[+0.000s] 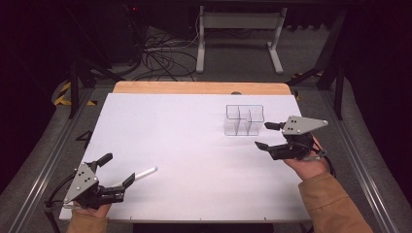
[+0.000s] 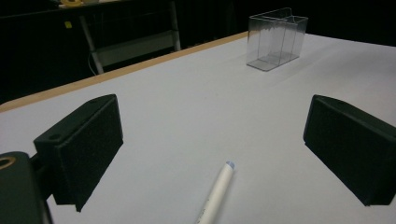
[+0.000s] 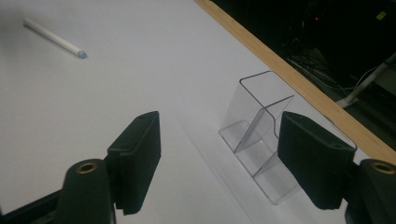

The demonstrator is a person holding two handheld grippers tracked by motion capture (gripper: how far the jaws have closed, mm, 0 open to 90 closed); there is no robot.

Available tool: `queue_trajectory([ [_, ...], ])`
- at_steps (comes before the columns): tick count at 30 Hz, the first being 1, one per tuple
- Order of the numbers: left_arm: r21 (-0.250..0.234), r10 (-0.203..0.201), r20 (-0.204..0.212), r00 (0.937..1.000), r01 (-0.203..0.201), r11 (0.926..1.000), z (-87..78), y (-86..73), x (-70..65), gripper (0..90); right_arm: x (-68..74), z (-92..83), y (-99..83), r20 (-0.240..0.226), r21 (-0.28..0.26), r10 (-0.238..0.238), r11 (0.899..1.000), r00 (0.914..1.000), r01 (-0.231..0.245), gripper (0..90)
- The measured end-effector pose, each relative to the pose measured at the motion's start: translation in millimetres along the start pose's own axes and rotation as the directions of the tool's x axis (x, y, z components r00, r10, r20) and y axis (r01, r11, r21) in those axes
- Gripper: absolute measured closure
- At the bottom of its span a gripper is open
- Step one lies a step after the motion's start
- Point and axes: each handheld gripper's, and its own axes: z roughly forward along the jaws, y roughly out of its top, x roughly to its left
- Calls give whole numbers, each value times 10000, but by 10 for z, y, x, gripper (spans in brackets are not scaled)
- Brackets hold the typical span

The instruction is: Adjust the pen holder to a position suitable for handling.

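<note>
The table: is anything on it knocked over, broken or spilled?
Nothing stands out. The clear divided box stands upright on the white table with its compartments empty, and the white pen lies flat between the open jaws of the left gripper. No spill or damage shows.

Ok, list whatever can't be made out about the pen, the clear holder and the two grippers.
- Pen: left gripper view, rear end cut off by the bottom edge.
- Clear holder: right gripper view, near corner hidden behind a jaw of the right gripper.
- Left gripper: high view, whether one jaw touches the pen is too small to tell.
</note>
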Motion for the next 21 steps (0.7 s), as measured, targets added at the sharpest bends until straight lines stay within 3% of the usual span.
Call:
queue_trajectory([
  [3,-8,-41,5,10000,41,10000,-1,-2,0,56,-27,50,51,-76,387,99,9992,9999,-96,360],
  [9,-58,-46,-7,10000,46,10000,-6,-3,7,56,-97,140,118,-198,590,105,9982,9997,-93,365],
  [21,-41,-76,-5,10000,76,10000,-3,-7,8,56,-308,376,196,-168,1381,-198,9902,9997,220,398],
])
